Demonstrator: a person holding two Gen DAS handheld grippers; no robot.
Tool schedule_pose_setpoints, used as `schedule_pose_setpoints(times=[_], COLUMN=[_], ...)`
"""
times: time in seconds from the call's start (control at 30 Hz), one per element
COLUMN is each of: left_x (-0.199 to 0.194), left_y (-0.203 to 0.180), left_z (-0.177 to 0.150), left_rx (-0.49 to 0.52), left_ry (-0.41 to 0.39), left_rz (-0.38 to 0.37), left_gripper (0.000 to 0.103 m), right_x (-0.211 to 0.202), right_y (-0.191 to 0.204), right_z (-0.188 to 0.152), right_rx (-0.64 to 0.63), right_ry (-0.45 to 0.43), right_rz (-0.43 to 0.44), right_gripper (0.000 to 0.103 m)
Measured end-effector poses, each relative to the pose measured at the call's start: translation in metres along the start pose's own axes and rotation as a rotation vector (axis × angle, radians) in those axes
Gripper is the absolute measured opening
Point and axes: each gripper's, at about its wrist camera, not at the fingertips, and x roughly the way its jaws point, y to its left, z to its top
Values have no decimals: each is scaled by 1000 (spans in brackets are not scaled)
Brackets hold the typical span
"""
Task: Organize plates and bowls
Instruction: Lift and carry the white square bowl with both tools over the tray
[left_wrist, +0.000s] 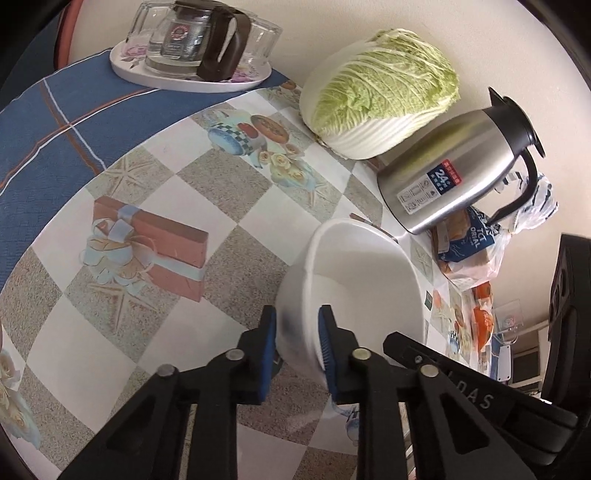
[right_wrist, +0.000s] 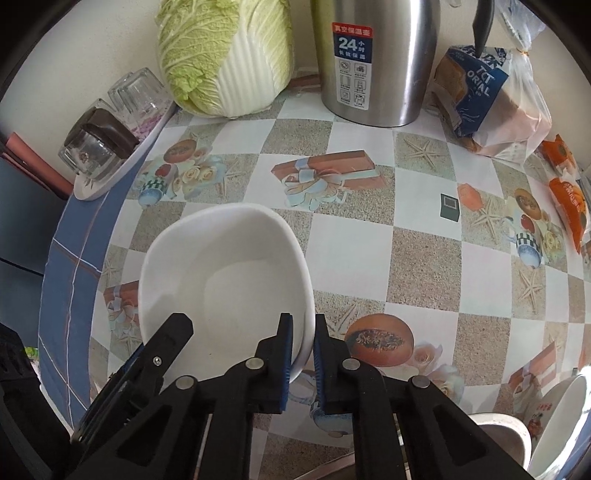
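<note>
Both tongs clamped on the same white bowl (right_wrist: 225, 280): left tongs (left_wrist: 297, 341) pinch its left rim, right tongs (right_wrist: 303, 354) pinch the opposite rim. Bowl sits tilted over the checkered tabletop (right_wrist: 351, 251), in front of cabbage (right_wrist: 225, 51) and steel thermos (right_wrist: 373, 62).

I read "24" on the blue label of the steel flask (right_wrist: 373, 55). The bread bag (right_wrist: 480, 88) says "TCT ORIAL". My other gripper's body shows "DAS".

White bowl (right_wrist: 225, 280), grey/white check tablecloth (right_wrist: 351, 251) w/ gift prints, pale-green cabbage (right_wrist: 221, 55)
</note>
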Motion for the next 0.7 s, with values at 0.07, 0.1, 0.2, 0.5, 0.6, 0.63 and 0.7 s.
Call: schedule_pose_setpoints(times=[0.07,0.1,0.2,0.5,0.6,0.63,0.7], left_x=[0,0,-2,-31,-45,-48,-54], left_y=[-1,-1,0,-20,-30,-32,-37], left_z=[-1,-1,1,1,0,0,-4], left_rx=[7,11,6,92,129,136,155], left_ry=[-1,3,10,-19,-41,-44,-41], left_rz=[8,9,8,72,82,83,94], left_gripper=[21,21,19,17,17,17,17], right_x=[0,-1,-3,-31,-46,-50,-59], right_y=[1,2,2,9,7,6,5], right_z=[0,0,-3,-12,-17,-18,-21], right_rx=[-8,-8,-11,-24,-19,-17,-20], right_ry=[-1,-2,0,-39,-56,-62,-75], right_rz=[-11,-14,-15,-7,9,13,19], right_gripper=[12,12,12,12,12,12,12])
